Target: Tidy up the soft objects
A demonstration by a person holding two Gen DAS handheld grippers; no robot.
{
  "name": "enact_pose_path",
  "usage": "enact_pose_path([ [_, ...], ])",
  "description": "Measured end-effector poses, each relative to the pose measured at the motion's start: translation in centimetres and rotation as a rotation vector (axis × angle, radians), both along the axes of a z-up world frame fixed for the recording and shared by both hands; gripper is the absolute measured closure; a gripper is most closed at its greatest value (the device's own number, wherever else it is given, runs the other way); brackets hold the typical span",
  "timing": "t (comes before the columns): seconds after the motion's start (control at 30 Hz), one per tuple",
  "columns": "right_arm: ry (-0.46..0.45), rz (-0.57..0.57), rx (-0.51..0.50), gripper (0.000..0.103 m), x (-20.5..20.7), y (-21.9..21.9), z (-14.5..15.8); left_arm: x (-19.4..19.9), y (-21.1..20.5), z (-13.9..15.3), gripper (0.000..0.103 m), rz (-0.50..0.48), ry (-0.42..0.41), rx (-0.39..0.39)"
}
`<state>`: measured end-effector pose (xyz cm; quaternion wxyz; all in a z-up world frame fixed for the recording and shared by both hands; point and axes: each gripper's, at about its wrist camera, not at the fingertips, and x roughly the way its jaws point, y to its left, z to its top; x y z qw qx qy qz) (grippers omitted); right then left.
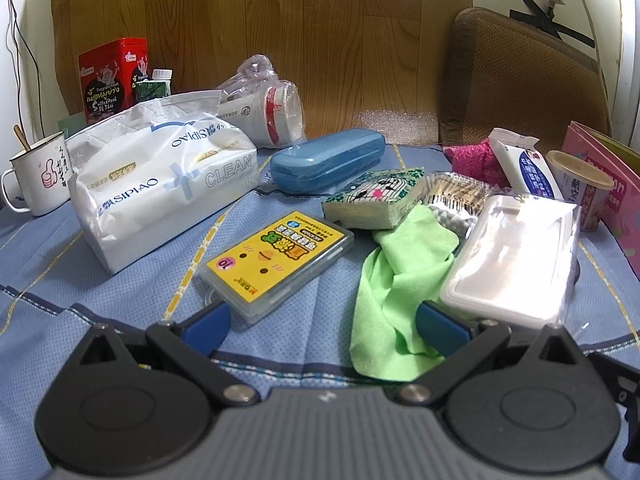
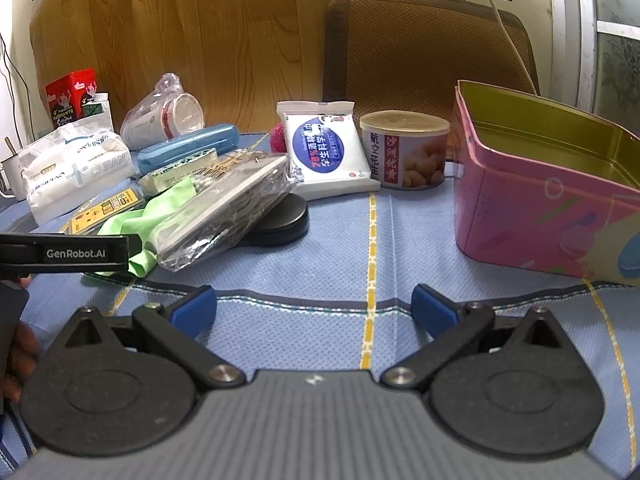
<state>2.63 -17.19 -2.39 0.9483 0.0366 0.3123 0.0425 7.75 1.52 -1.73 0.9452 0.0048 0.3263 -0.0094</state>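
Observation:
A crumpled green cloth (image 1: pixel 394 292) lies on the blue tablecloth, its near end resting over the right finger of my left gripper (image 1: pixel 322 326), which is open. A patterned sponge (image 1: pixel 376 198) sits just beyond the cloth. A white tissue pack (image 1: pixel 160 184) lies at the left, and a pink scrubber (image 1: pixel 474 156) at the back. In the right wrist view my right gripper (image 2: pixel 314 312) stands open over bare tablecloth, with the green cloth (image 2: pixel 136 224) to its left and an open pink tin box (image 2: pixel 548 196) to its right.
A yellow card case (image 1: pixel 276 260), blue glasses case (image 1: pixel 328 160), clear plastic packet (image 1: pixel 512 256), wipes pack (image 2: pixel 328 152), peanut can (image 2: pixel 404 150), black disc (image 2: pixel 280 218), mug (image 1: pixel 38 174), red tin (image 1: pixel 112 76) and bagged cups (image 1: pixel 268 108) crowd the table. A brown cushion (image 2: pixel 428 44) stands behind.

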Motion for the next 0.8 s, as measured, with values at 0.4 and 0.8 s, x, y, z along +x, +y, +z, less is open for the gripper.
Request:
enact_pose_path([
  [0.4, 0.005, 0.009, 0.003, 0.0, -0.06, -0.08, 0.04, 0.05, -0.06, 0.03, 0.0, 0.001, 0.001, 0.002],
  [0.8, 0.017, 0.008, -0.024, 0.0, 0.05, 0.37, 0.04, 0.07, -0.09, 0.04, 0.0, 0.001, 0.001, 0.002],
])
